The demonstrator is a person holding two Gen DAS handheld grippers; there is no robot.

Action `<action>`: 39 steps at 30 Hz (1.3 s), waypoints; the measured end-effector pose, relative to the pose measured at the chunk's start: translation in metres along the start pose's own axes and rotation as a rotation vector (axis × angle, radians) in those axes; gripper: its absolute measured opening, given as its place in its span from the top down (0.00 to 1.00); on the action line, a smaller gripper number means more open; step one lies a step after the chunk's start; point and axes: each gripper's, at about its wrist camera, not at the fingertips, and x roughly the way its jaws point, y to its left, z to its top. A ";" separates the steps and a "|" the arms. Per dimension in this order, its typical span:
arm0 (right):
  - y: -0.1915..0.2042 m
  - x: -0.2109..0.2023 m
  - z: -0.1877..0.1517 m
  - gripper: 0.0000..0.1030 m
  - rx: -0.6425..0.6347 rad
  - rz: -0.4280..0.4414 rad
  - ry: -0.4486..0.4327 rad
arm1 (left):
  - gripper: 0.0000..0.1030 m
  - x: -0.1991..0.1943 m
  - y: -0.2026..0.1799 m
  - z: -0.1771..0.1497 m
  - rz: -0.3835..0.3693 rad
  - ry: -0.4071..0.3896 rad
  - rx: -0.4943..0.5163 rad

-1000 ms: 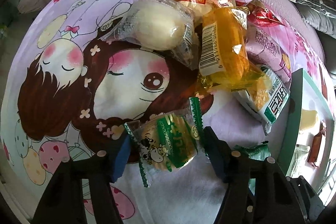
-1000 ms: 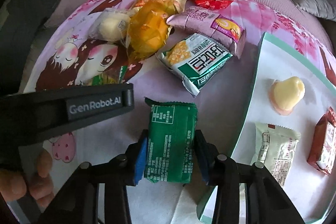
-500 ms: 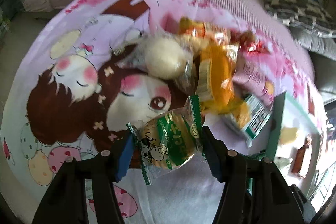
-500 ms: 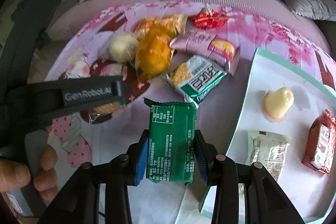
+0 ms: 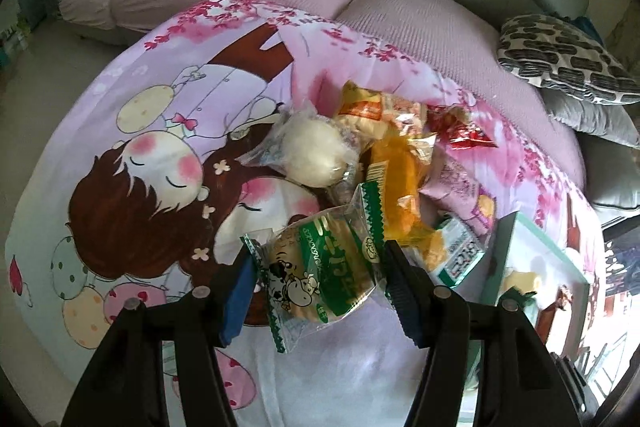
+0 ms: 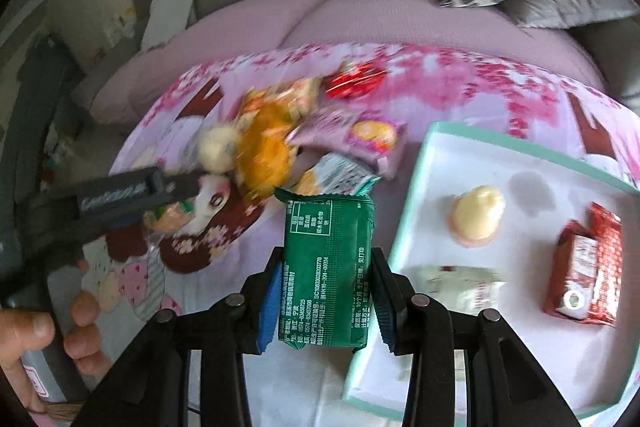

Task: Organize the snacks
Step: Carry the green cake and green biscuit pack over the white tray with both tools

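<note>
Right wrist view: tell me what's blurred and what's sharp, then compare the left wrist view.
Right wrist view: the snack pile and the tray smear with motion blur, while the green packet in the right gripper stays sharp. Left wrist view: crisp throughout, the cow-print snack in the left gripper readable; fisheye bending curves the blanket in both.

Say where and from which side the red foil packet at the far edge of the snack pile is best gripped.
The red foil packet lies flat and apart from the pile's far edge. I would come from above and close the fingers across its crumpled middle, probably the narrow way, since its ends taper to thin points.
</note>
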 end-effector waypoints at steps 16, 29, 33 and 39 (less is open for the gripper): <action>-0.116 -0.038 0.008 0.58 0.302 -0.142 -0.099 | 0.39 -0.010 -0.087 -0.031 -0.064 -0.021 0.256; -0.197 -0.073 -0.011 0.58 0.527 -0.281 -0.164 | 0.39 -0.007 -0.197 -0.104 -0.191 0.014 0.585; -0.210 -0.078 -0.015 0.58 0.569 -0.308 -0.166 | 0.39 -0.001 -0.213 -0.114 -0.212 0.017 0.633; -0.216 -0.066 -0.018 0.58 0.575 -0.310 -0.116 | 0.38 0.010 -0.227 -0.117 -0.212 0.000 0.646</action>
